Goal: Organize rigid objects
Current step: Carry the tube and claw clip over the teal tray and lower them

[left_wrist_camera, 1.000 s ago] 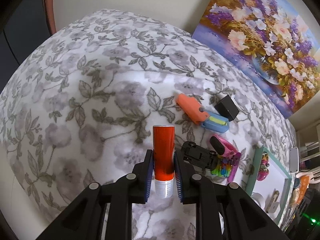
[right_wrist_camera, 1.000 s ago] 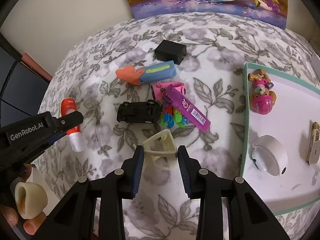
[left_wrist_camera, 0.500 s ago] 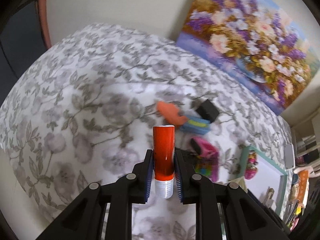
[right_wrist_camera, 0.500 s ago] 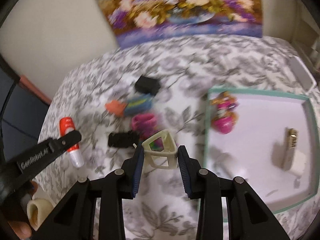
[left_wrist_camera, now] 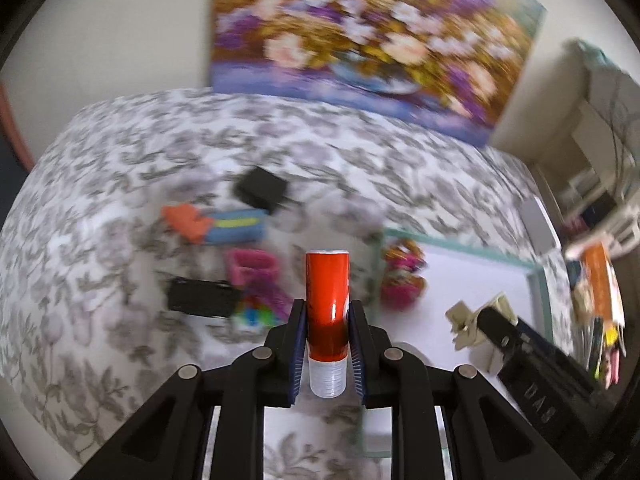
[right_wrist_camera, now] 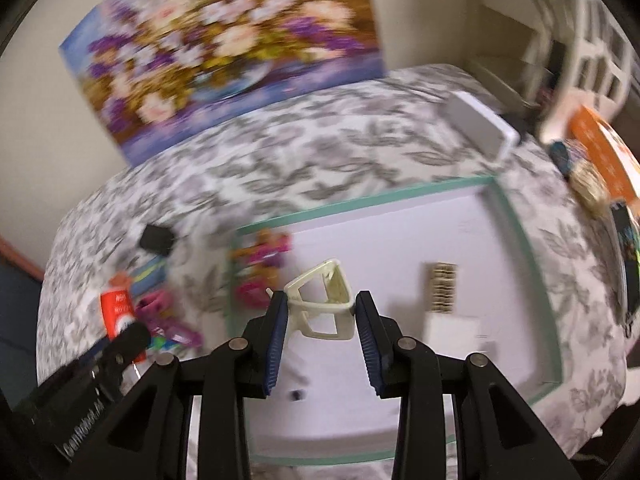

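Leftmost, pinched red tube (left_wrist_camera: 327, 304) in left gripper (left_wrist_camera: 327, 312), long axis along the fingers, clear cap back toward the camera, red end forward above floral cloth (left_wrist_camera: 120, 168). Rightward, clamped cream frame (right_wrist_camera: 322, 300) in right gripper (right_wrist_camera: 322, 308), hovering over teal-rimmed tray (right_wrist_camera: 360, 202); possibly toys beside, blurred.

One red tube (left_wrist_camera: 327, 300), one cream frame (right_wrist_camera: 324, 300), one black toy car (left_wrist_camera: 200, 297), one black cube (left_wrist_camera: 260, 190), one tray (right_wrist_camera: 360, 204), two grippers.
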Tool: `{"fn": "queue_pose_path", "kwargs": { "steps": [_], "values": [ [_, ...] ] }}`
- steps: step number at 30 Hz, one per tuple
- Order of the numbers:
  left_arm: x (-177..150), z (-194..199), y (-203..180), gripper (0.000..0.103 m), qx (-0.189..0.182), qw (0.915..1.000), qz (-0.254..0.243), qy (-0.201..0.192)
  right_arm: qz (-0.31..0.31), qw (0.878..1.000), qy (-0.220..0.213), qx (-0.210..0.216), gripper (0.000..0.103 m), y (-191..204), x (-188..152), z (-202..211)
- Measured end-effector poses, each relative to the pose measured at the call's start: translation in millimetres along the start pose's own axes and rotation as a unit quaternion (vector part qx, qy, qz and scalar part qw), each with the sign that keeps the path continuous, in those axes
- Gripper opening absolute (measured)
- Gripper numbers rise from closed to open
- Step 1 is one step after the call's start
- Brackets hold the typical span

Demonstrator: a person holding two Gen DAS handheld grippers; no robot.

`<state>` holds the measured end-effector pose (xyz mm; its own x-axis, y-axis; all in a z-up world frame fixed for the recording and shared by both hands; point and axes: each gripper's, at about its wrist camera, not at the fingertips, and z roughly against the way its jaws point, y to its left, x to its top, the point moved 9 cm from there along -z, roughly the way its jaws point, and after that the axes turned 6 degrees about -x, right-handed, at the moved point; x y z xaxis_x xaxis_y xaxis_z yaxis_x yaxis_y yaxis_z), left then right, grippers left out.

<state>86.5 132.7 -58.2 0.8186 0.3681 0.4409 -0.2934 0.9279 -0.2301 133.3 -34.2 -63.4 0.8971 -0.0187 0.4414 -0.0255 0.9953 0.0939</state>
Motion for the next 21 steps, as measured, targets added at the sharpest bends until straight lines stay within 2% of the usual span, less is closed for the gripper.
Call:
{"fn": "queue_pose_path", "kwargs": {
  "steps": [5,9,11,17,21],
  "values": [
    [-9.1,-16.7,-37.4,0.022,-0.015,0.9986,-0.049,0.012,-0.035,0.999,0.004,-0.040,0.036,-42.3,6.0,-7.6],
    [-15.0,-32.1,-55.7,0.022,-0.035,0.9973,-0.059,0.027,-0.050,0.997,0.003,-0.065,0.036,-65.9,9.0,-8.5],
    [-16.2,-37.7,-64.4,0.022,-0.049,0.9966,-0.061,0.028,-0.051,0.996,0.001,-0.075,0.036,-73.1,9.7,-8.3],
    [-16.3,-42.3,-88.9,0.022,-0.056,0.9935,-0.099,0.008,-0.055,0.995,0.008,-0.082,0.036,-81.2,8.8,-13.2],
    [-17.8,-49.4,-93.9,0.022,-0.066,0.9928,-0.099,0.011,-0.053,0.995,0.015,-0.085,0.036,-82.1,6.5,-16.7]
  ]
}}
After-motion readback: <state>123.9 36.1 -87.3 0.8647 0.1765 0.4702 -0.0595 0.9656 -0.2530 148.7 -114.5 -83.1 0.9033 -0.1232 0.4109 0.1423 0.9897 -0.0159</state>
